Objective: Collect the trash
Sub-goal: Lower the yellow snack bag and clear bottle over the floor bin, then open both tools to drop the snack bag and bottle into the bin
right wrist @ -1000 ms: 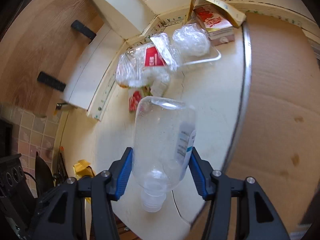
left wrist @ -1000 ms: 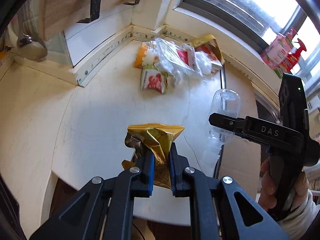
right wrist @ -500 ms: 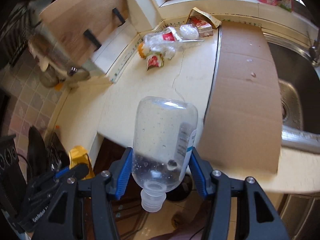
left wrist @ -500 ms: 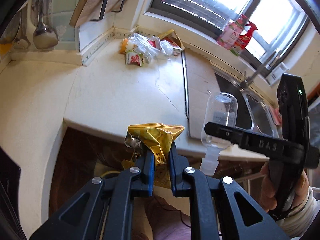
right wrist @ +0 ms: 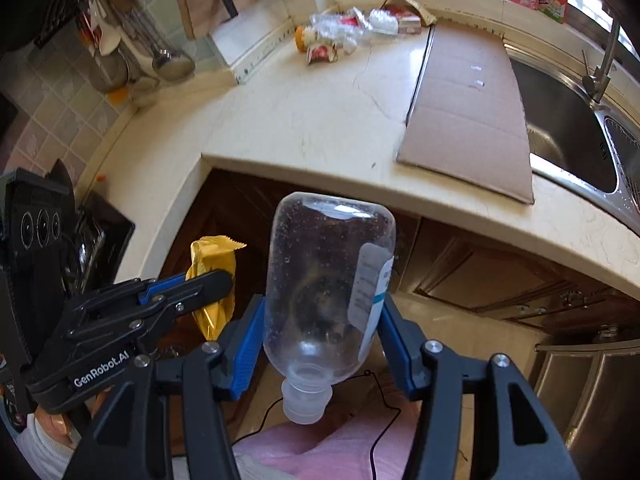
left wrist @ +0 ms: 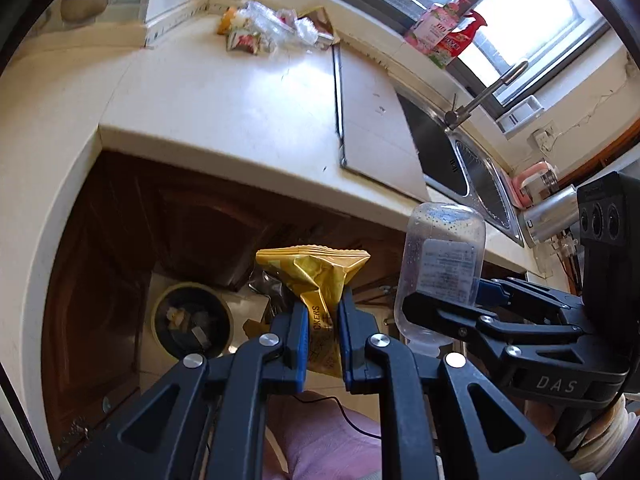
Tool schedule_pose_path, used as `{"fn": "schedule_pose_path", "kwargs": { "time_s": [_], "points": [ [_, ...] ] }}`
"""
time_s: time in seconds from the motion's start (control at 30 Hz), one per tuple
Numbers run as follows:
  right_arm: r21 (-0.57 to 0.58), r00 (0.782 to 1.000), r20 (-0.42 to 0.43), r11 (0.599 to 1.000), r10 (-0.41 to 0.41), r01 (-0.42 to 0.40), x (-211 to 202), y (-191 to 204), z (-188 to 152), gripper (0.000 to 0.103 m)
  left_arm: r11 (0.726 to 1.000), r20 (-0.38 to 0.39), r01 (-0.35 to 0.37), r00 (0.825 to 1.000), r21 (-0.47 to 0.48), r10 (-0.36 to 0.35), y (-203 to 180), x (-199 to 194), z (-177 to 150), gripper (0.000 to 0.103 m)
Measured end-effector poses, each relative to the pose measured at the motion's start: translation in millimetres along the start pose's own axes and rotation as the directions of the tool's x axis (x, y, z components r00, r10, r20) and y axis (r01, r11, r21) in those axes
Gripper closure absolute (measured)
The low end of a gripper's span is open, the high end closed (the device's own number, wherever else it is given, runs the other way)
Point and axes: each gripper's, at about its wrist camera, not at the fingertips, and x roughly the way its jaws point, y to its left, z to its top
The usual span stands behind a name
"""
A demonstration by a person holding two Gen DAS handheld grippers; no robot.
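My left gripper (left wrist: 322, 332) is shut on a crumpled gold snack wrapper (left wrist: 316, 276), held off the counter above the floor. The wrapper also shows in the right wrist view (right wrist: 214, 280). My right gripper (right wrist: 320, 340) is shut on a clear plastic bottle (right wrist: 328, 280), held neck down; it also shows in the left wrist view (left wrist: 440, 264). A round trash bin (left wrist: 192, 320) with scraps inside stands on the floor below, left of the wrapper. More trash, wrappers and plastic bags (left wrist: 264, 30), lies in the counter's far corner, also in the right wrist view (right wrist: 344, 32).
The cream counter (left wrist: 224, 100) runs ahead with a cardboard sheet (right wrist: 468, 104) on it, next to a steel sink (right wrist: 560, 136) with a tap. Brown cabinet doors (left wrist: 192, 220) stand below the counter. Pink cartons (left wrist: 440, 36) stand on the windowsill. Ladles (right wrist: 168, 60) hang at left.
Both grippers have pulled back from the counter and dropped lower, each still holding its item. The floor and the trash bin have come into view.
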Motion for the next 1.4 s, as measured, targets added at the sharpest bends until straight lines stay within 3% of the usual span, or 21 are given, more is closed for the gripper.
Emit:
{"fn": "schedule_pose_path", "kwargs": {
  "time_s": [0.2,0.33,0.57,0.73,0.83,1.0,1.07,1.13,1.17,1.23,1.4],
  "points": [
    [-0.054,0.99,-0.138,0.998,0.009,-0.017,55,7,-3,0.048,0.989,-0.085,-0.018,0.996,-0.15,0.005,50,34,-25,0.092],
    [-0.083,0.964,-0.265,0.996,0.014,-0.038,117,11,-12,0.048,0.954,-0.191,-0.05,0.982,-0.295,-0.007,100,79,-59,0.092],
    [-0.195,0.883,-0.466,0.98,-0.06,-0.037,268,20,-37,0.048,0.872,-0.337,-0.161,0.942,-0.463,-0.004,190,184,-127,0.091],
    [-0.301,0.803,-0.567,0.954,-0.186,0.009,377,17,-62,0.047,0.839,-0.419,-0.28,0.905,-0.467,0.069,240,251,-151,0.084],
    [-0.318,0.771,-0.602,0.948,-0.207,0.006,420,11,-69,0.047,0.835,-0.426,-0.303,0.9,-0.459,0.093,263,280,-151,0.072],
    [-0.351,0.767,-0.593,0.936,-0.244,0.027,459,12,-60,0.046,0.849,-0.441,-0.335,0.887,-0.409,0.137,288,302,-149,0.054],
    [-0.332,0.771,-0.592,0.943,-0.234,0.031,468,9,-54,0.046,0.843,-0.442,-0.362,0.881,-0.399,0.169,294,303,-149,0.033],
    [-0.312,0.778,-0.587,0.949,-0.223,0.037,475,5,-51,0.04,0.838,-0.427,-0.365,0.886,-0.405,0.18,298,298,-150,0.023],
    [-0.299,0.78,-0.589,0.954,-0.21,0.031,475,3,-49,0.032,0.838,-0.414,-0.364,0.891,-0.407,0.186,297,295,-151,0.022],
    [-0.306,0.788,-0.581,0.952,-0.203,0.02,476,2,-45,0.027,0.842,-0.405,-0.366,0.893,-0.397,0.197,296,292,-151,0.022],
    [-0.336,0.79,-0.568,0.941,-0.23,0.032,472,4,-44,0.027,0.842,-0.431,-0.417,0.866,-0.343,0.253,288,291,-152,0.021]
  ]
}}
